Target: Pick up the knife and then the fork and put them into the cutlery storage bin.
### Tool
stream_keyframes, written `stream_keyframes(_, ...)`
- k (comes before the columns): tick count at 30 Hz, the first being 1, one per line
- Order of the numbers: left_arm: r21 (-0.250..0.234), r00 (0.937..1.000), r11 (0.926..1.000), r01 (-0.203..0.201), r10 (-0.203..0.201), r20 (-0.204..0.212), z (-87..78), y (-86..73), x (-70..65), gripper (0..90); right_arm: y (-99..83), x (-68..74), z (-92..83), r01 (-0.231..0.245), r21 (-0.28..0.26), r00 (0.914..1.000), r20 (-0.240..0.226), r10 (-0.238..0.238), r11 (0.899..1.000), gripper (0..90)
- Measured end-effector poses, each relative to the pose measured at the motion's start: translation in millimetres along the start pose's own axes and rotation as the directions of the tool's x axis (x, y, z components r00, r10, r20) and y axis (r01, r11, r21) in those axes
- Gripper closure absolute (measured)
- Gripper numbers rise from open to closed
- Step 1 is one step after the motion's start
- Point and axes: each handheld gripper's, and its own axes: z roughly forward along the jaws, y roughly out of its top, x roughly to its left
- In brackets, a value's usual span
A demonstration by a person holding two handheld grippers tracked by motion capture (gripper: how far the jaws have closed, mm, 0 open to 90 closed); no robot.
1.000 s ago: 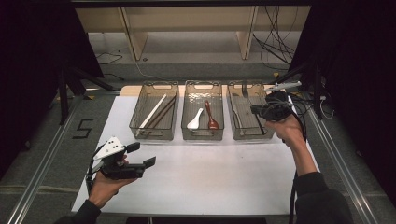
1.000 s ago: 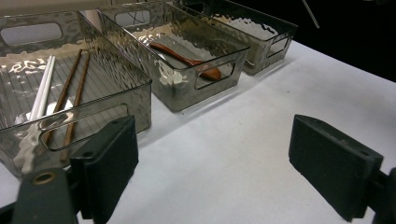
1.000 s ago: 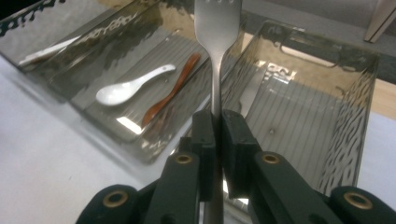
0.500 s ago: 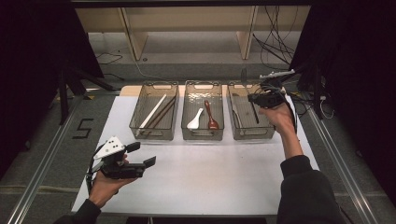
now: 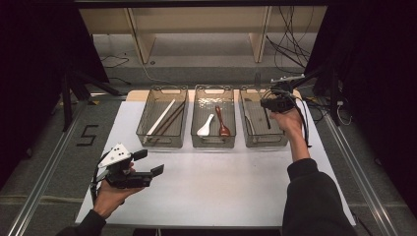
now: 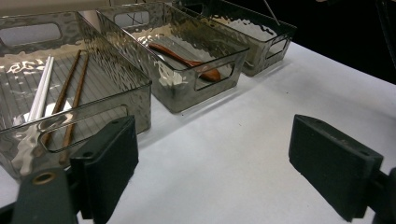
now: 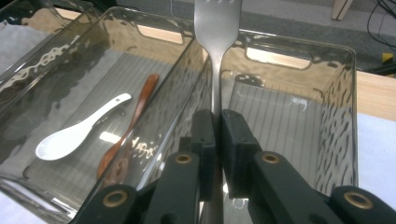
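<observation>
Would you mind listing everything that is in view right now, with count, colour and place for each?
Table: one, white top, centre of the high view.
Bins: three, clear grey-tinted, in a row at the table's far side.
White chopsticks: a pair, in the left bin.
Brown chopsticks: a pair, in the left bin beside the white ones.
White spoon: one, in the middle bin.
Brown spoon: one, in the middle bin.
Fork: one, silver, clamped upright over the right bin.
Left gripper: black with a grey plate, open, over the table's near left.
Right gripper: black, shut on the fork.
</observation>
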Motion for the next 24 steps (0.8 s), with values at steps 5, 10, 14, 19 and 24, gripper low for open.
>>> stream_keyframes(5, -0.005, 1.0000, 1.0000, 0.002, -0.002, -0.001, -1.0, 0.3, 0.6, 15.2, -1.9, 0.8, 6.7, -0.010, 0.007, 0.9999, 0.009, 0.010, 1.000, 85.0)
stream_keyframes(10, -0.003, 1.0000, 1.0000, -0.002, 0.002, 0.001, -0.9, 0.2, 0.6, 15.2, -4.3, 1.1, 10.8, -0.016, 0.015, 0.9998, 0.013, 0.016, 1.000, 84.9)
stream_keyframes(14, -0.006, 1.0000, 1.0000, 0.002, -0.002, -0.001, -1.1, 0.2, 0.7, 15.2, -8.9, -0.7, 13.5, -0.027, 0.017, 0.9995, 0.015, 0.027, 0.999, 84.9)
stream_keyframes(19, -0.005, 1.0000, 1.0000, 0.001, -0.001, 0.000, -0.6, 0.4, 0.3, 15.2, -14.3, -3.5, 16.4, -0.042, 0.027, 0.9989, 0.020, 0.042, 0.999, 84.8)
stream_keyframes(24, -0.003, 1.0000, 1.0000, -0.001, 0.001, 0.000, -0.8, 0.4, 0.5, 15.2, -15.6, -3.5, 17.5, -0.045, 0.027, 0.9989, 0.015, 0.045, 0.999, 84.7)
